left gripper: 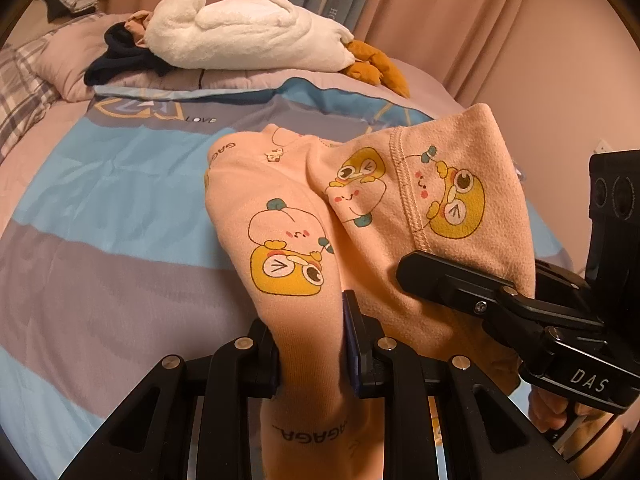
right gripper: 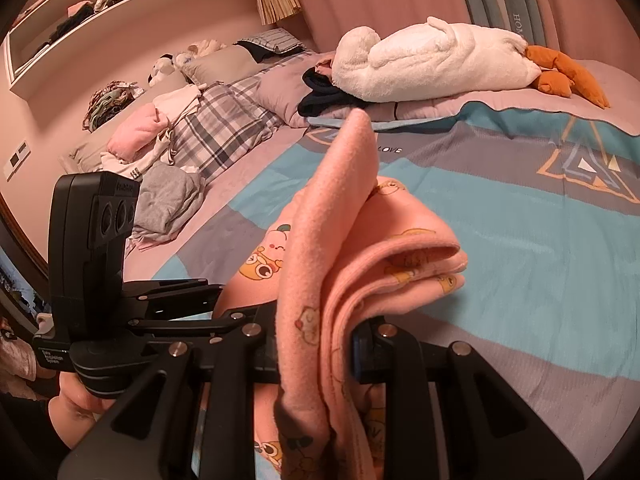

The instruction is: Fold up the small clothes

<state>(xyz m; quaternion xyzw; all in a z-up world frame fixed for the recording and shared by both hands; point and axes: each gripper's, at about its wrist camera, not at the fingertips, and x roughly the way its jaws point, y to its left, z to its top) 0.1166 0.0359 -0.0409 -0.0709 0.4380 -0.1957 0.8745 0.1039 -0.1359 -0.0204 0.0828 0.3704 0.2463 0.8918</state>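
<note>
A small pink garment point(left gripper: 280, 200) printed with yellow cartoon figures hangs between both grippers above the bed. At the bottom of the left wrist view my left gripper point(left gripper: 310, 344) is shut on one bunched part of it. To the right, my right gripper point(left gripper: 472, 264) clamps another part of the same cloth. In the right wrist view my right gripper point(right gripper: 316, 348) is shut on several folded layers of the pink garment point(right gripper: 352, 208), one flap standing up. My left gripper point(right gripper: 208, 300) sits close on the left, a hand point(right gripper: 80, 400) on its handle.
Under the garment lies a blue, grey and pink striped bed cover point(right gripper: 540, 260). A white plush goose point(right gripper: 432, 60) and a dark garment point(right gripper: 324, 92) lie at the far end. Grey clothes point(right gripper: 168, 200), pink clothes point(right gripper: 136, 132) and a plaid pillow point(right gripper: 224, 128) lie along the left.
</note>
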